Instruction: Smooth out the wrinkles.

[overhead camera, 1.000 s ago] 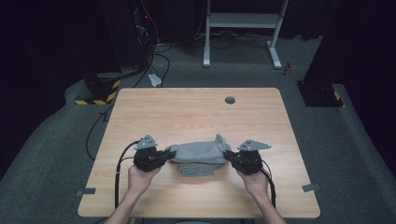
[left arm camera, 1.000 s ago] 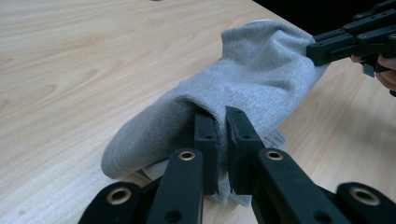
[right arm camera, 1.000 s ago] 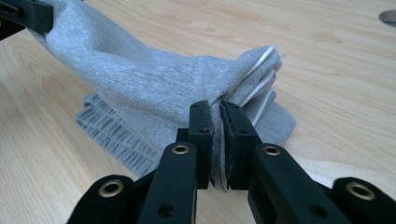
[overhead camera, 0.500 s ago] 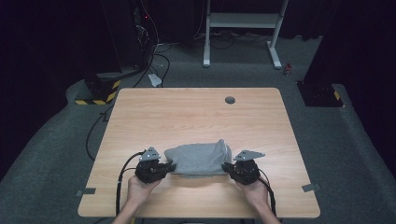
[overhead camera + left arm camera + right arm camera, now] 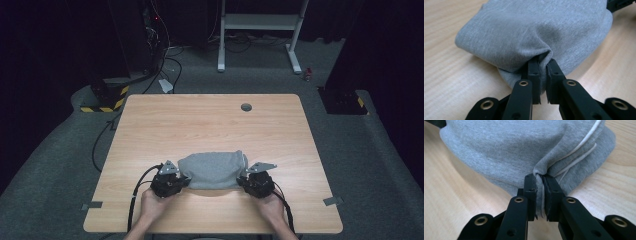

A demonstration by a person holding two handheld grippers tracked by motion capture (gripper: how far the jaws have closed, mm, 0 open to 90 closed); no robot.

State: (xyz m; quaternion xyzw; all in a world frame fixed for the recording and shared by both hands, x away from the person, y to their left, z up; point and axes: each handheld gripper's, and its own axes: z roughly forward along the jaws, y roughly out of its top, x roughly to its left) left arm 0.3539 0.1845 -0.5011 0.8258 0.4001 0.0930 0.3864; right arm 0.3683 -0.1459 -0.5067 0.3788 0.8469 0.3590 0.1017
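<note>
Two hands hold two claws over a big wooden desk (image 5: 210, 125) that sits on a dark grey floor (image 5: 375, 165). Behind the desk stands a white frame (image 5: 260, 22), and black cables (image 5: 165, 55) lie on the floor near a block with yellow and black stripes (image 5: 102, 107). A small round hole (image 5: 246, 107) is near the far edge of the desk. On the near half of the desk, in the middle, lies a grey cloth (image 5: 214, 170), folded into a soft lump. Thin white seams (image 5: 584, 142) run along one end of it. The left claw (image 5: 543, 67) is squeezed tight on the left end of the cloth, with the fabric bunched up between its black jaws. The right claw (image 5: 540, 182) is squeezed tight on the right end in the same way. The left hand (image 5: 152, 205) and right hand (image 5: 272, 207) come in from the near edge, with the cloth between them.
</note>
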